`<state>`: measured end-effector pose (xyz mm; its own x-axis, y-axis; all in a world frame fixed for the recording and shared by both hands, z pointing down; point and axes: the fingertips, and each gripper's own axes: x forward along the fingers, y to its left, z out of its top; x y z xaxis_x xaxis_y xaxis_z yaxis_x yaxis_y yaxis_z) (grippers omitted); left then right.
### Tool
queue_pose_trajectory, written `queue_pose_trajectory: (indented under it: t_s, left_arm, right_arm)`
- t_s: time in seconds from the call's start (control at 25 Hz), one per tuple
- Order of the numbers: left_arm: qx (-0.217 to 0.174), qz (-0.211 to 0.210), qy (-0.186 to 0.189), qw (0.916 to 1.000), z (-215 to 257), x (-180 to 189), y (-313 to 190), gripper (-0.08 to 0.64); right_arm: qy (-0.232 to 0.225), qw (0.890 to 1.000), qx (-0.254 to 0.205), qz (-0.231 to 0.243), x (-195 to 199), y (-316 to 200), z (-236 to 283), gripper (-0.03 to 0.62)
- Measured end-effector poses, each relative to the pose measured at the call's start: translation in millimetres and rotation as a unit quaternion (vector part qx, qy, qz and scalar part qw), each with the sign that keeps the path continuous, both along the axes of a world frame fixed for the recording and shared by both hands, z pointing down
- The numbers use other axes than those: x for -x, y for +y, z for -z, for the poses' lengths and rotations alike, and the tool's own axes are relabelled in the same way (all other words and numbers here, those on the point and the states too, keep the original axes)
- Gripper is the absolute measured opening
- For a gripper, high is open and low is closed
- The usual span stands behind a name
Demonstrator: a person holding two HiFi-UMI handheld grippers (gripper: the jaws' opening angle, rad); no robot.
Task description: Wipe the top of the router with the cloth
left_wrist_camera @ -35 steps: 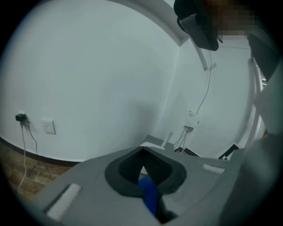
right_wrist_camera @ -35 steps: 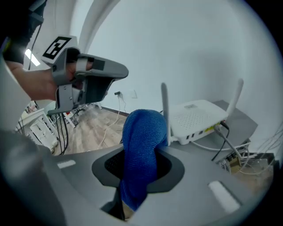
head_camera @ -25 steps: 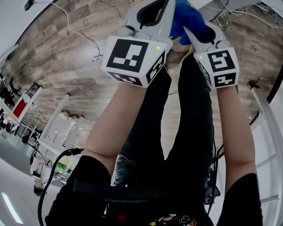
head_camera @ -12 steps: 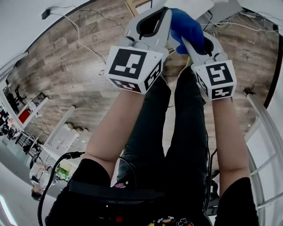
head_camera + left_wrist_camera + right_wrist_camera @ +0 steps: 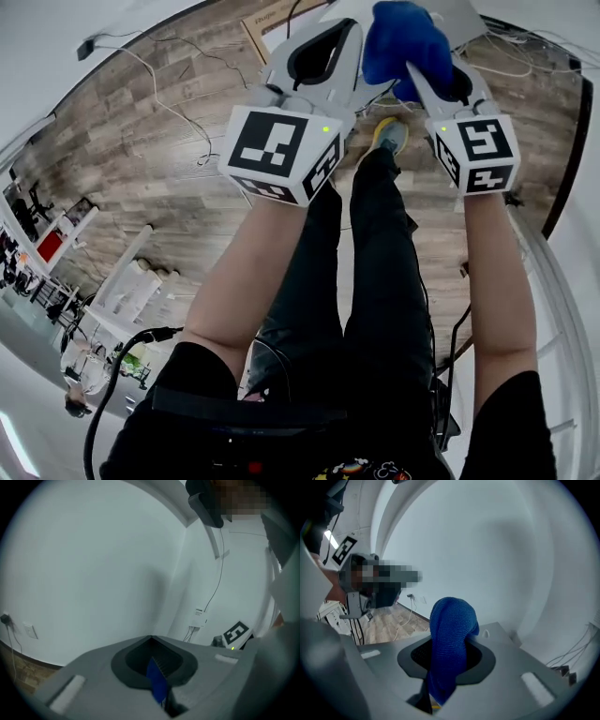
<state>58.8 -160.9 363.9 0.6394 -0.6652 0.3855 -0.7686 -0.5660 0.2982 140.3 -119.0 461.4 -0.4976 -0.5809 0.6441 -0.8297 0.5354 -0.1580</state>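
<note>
A bunched blue cloth (image 5: pixel 403 42) is pinched at the top of the head view, between both grippers held side by side in front of me. My right gripper (image 5: pixel 419 73) is shut on it; in the right gripper view the cloth (image 5: pixel 451 637) bulges up out of the closed jaws of the right gripper (image 5: pixel 436 693). My left gripper (image 5: pixel 354 28) is shut too, and in the left gripper view a thin blue edge of the cloth (image 5: pixel 157 682) shows between the jaws of the left gripper (image 5: pixel 160 693). No router is in any view.
Below the grippers are the person's dark-trousered legs (image 5: pixel 375 281) and a shoe (image 5: pixel 390 134) on a wood floor (image 5: pixel 159 169) with loose cables (image 5: pixel 173 70). Both gripper views face white walls; a small wall box with a cable (image 5: pixel 200 617) hangs there.
Both grippers have drifted slightly apart and up the picture, still holding the cloth. The head view has tilted, so the shoe and more floor now show.
</note>
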Motion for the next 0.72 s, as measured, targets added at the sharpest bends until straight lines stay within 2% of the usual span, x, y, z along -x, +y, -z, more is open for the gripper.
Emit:
queue_pose_trajectory:
  t_s: [0.16, 0.36, 0.52, 0.72]
  left_arm:
    - [0.009, 0.016, 0.011, 0.9998, -23, -23, -15, 0.002]
    - [0.029, 0.025, 0.032, 0.9987, -59, -44, -15, 0.002]
    - [0.022, 0.019, 0.04, 0.9988, -62, -49, -17, 0.002]
    - [0.019, 0.005, 0.039, 0.999, -58, -56, -21, 0.002]
  right_arm:
    - [0.022, 0.998, 0.034, 0.04, -19, -12, -66, 0.118]
    - [0.022, 0.998, 0.05, 0.041, -38, -23, -126, 0.118]
    - [0.011, 0.998, 0.043, 0.041, -38, -30, -136, 0.118]
    - [0.015, 0.999, 0.032, 0.031, -42, -34, -120, 0.118]
